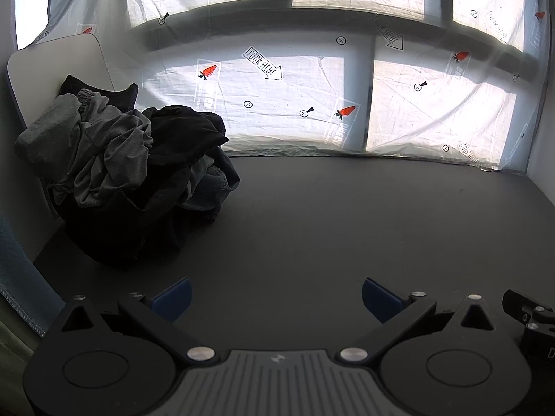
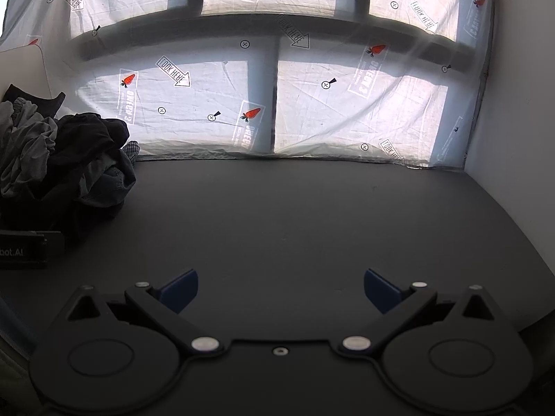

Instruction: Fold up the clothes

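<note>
Through the left wrist I see my left gripper (image 1: 275,298) with jaws spread wide and empty over the matte dark worktop (image 1: 347,225), a crumpled heap of grey and black clothes (image 1: 128,180) at far left. Through the right wrist, my right gripper (image 2: 280,291) is likewise agape, holding nothing, the rumpled clothes lying far left before the creased translucent sheet (image 2: 312,104).

Both wrist views downward over table (image 1: 312,215)

Open counter ahead, clothes heap at far left

The dark counter (image 1: 329,215) lay bare across its middle and right, free for either gripper to pass. A heap of grey and black clothes (image 1: 131,173) blocked the far left corner, against a white panel (image 1: 55,66); a printed sheet (image 2: 312,104) closed the back.
</note>
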Demonstrator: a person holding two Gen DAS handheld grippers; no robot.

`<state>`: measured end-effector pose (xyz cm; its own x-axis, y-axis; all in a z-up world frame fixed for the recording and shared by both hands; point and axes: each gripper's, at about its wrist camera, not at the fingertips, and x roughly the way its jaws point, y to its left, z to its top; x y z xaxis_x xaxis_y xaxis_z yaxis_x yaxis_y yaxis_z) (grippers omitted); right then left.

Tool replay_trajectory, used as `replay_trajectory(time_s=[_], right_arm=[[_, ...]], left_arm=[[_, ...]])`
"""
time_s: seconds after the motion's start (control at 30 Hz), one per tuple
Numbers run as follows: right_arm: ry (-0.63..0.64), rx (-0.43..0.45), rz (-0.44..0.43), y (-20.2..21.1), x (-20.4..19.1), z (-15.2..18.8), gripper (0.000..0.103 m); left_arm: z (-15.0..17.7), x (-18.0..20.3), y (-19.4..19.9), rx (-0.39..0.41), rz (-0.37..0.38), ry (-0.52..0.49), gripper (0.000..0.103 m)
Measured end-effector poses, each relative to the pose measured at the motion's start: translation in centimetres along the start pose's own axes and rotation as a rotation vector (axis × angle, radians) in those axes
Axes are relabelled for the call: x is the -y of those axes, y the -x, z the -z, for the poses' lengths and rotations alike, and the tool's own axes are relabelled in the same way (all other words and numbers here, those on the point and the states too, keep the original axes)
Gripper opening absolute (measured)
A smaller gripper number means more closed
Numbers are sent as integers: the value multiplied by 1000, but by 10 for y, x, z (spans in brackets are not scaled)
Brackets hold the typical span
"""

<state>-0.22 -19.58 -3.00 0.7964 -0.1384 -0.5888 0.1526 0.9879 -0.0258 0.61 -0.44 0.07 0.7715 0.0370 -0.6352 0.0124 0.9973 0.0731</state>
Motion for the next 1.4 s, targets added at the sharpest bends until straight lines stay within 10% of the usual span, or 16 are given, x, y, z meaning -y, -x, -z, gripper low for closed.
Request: replay_trajectory(time_s=[1.4], right_arm=[[9, 0, -2, -14, 0, 10, 103]], left_arm=[[-4, 1, -9, -1, 4, -12, 103]])
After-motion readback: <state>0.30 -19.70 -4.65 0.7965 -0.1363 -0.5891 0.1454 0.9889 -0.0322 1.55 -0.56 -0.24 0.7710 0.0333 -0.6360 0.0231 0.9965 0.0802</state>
